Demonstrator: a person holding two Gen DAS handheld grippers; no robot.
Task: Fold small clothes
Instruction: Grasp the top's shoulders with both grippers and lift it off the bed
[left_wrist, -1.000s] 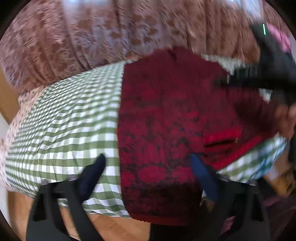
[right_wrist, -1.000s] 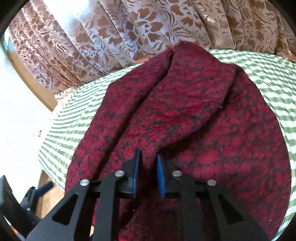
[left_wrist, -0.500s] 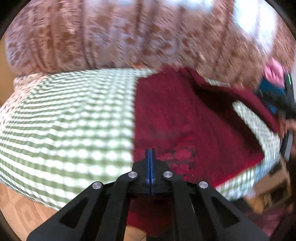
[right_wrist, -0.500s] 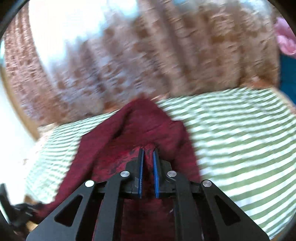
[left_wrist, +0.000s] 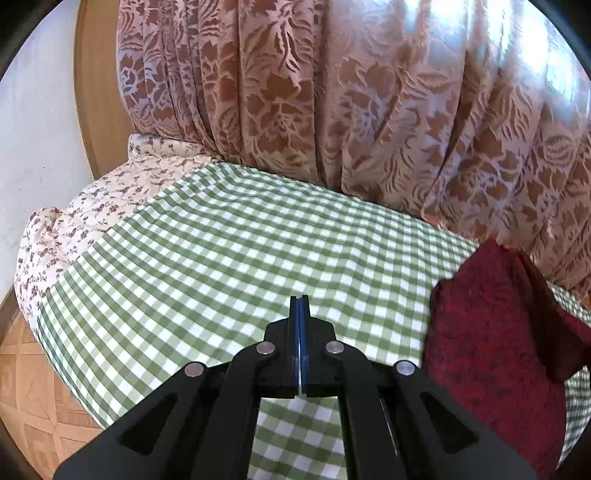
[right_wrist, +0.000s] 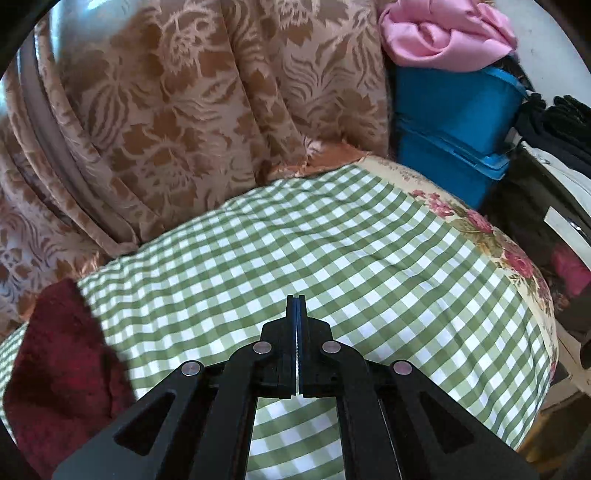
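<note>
1. The checked cloth (left_wrist: 229, 258) covers a bed and lies bare ahead of both grippers; a patterned curtain (left_wrist: 369, 110) hangs along its far edge.
2. Blue bins (right_wrist: 450, 122) and a pink bundle (right_wrist: 443, 33) stand beyond the bed's far right corner.
3. The red garment (left_wrist: 495, 332) lies folded on the cloth, right of the left gripper (left_wrist: 299, 306) and left of the right gripper (right_wrist: 296, 306), touching neither.
4. Both grippers have their fingers pressed together, holding nothing.
</note>
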